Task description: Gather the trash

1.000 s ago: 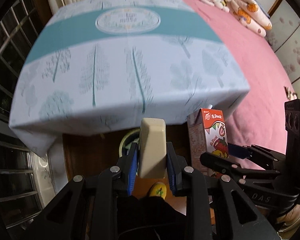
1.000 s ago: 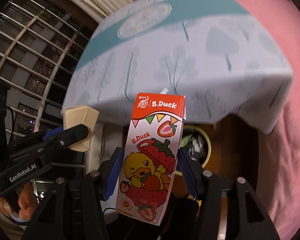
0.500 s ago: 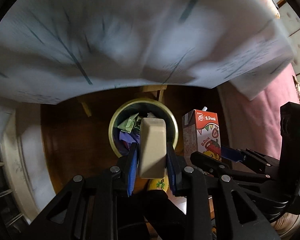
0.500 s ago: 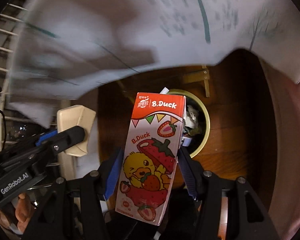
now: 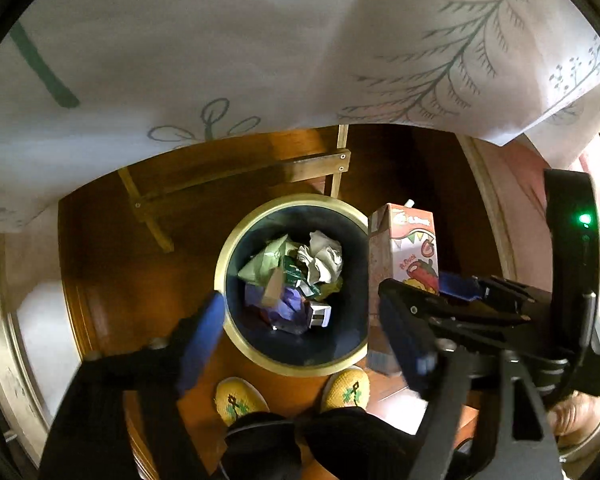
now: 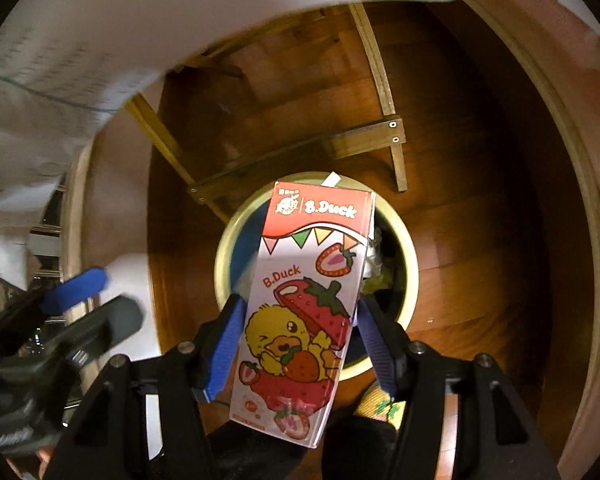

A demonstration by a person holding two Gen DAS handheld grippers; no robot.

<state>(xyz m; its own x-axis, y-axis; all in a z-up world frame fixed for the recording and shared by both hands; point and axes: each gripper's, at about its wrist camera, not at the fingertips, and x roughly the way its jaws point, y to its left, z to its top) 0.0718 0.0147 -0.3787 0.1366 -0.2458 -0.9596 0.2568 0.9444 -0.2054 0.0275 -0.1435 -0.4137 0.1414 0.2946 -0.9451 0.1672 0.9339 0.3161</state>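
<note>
With both sets of tongs over the trash can (image 5: 236, 248), we're at the drop. The left gripper (image 5: 304, 336) has just sprung wide, nothing in it. The right gripper (image 6: 298, 336) is opening too, pads barely off the B.Duck carton (image 6: 300, 304). Next: let it fall inside.

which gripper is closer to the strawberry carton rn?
Right. The right gripper has the strawberry carton between its fingers above the bin; the left gripper is open beside it, empty.
</note>
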